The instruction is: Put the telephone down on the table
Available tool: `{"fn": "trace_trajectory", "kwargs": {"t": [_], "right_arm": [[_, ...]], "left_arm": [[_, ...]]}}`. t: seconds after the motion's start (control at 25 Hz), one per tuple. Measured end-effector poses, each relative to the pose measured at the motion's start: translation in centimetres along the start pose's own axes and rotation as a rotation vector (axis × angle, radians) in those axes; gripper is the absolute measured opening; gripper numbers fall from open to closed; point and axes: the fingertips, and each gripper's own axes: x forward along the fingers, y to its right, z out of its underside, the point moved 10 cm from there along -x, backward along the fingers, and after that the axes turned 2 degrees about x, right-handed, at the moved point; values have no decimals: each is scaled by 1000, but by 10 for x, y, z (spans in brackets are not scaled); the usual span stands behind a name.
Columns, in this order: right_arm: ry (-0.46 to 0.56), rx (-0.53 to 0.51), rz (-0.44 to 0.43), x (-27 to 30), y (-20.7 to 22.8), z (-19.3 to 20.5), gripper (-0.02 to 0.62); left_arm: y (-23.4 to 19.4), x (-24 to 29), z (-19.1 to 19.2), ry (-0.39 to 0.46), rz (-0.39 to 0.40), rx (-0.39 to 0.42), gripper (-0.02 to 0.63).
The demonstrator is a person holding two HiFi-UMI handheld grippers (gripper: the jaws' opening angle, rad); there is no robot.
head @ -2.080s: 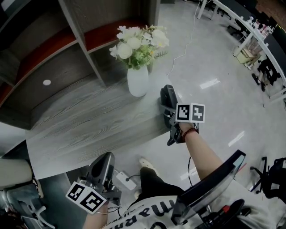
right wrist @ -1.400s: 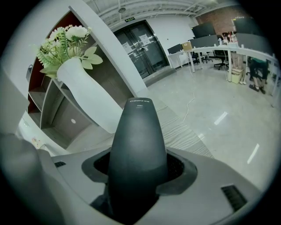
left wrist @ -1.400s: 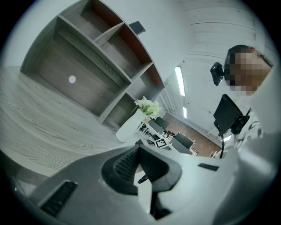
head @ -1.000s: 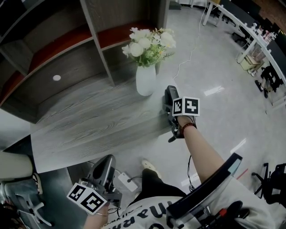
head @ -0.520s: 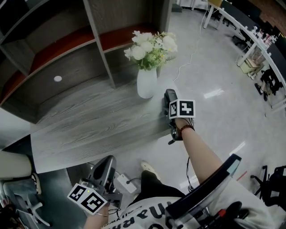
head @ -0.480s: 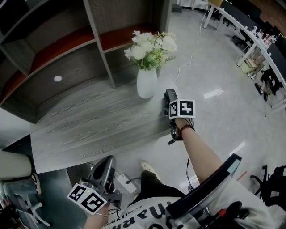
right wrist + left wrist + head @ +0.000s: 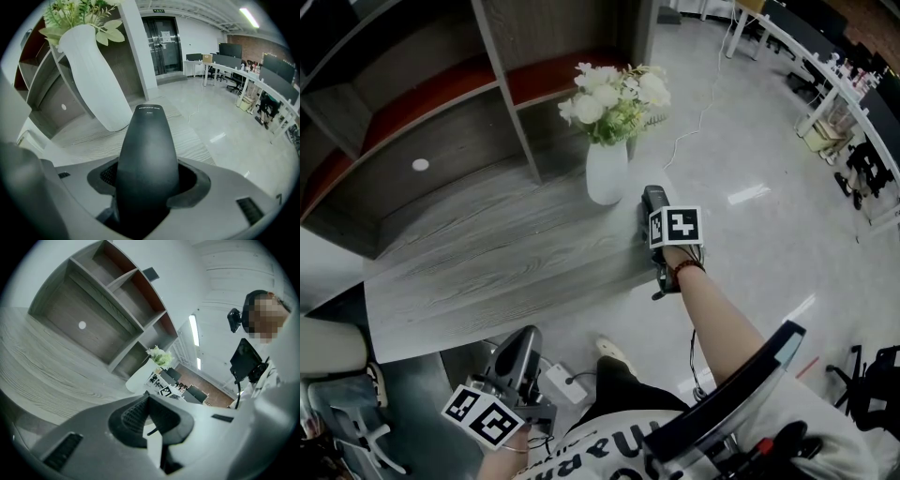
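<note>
Floor (image 7: pixel 750 141): pale, glossy tiles to the right of the furniture. A thin white cable (image 7: pixel 694 103) runs across them.
Shelf unit (image 7: pixel 441 112): grey frame with red-brown inner faces, standing at the far side of the table. A small white disc (image 7: pixel 420 164) sits on its back panel.
Table (image 7: pixel 487 253): grey wood-grain top, directly below your head camera. Its right edge lies beside your right forearm.
Vase (image 7: pixel 607 172): white, upright, on the table near the right edge. It holds white flowers (image 7: pixel 614 92) with green leaves.
Right gripper (image 7: pixel 149 180): you hold it angled steeply down over the table's right edge, just beside the vase. Its jaws are clamped on the telephone, one pad on each side of the body.
Left gripper (image 7: pixel 150 404): you hold it low at your left, below the near edge of the table and well apart from the vase. Its jaws are pressed together with nothing between them.
Telephone (image 7: pixel 147 140): black, smooth, tapering handset, pinched in the right gripper. Its rounded end points toward the strip of table at the foot of the vase. No view shows whether it touches the tabletop.
Marker cube (image 7: pixel 675 227): white with black squares, on top of the right gripper, above your wrist.
</note>
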Motion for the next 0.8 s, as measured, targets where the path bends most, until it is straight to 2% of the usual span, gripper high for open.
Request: {"fn": "trace_trajectory", "kwargs": {"t": [0.32,0.56,0.8], "right_arm": [[-6,1,-3,0,0,0,285],[-6,0,-4,-2,0,1,284],[3,-1,-11,1,0,0,285]], "left_arm": [[-1,28,0,0,14,-9,9],[4,39,2,34,1,-54,9],[10,32,5,3,24,-22,9]]}}
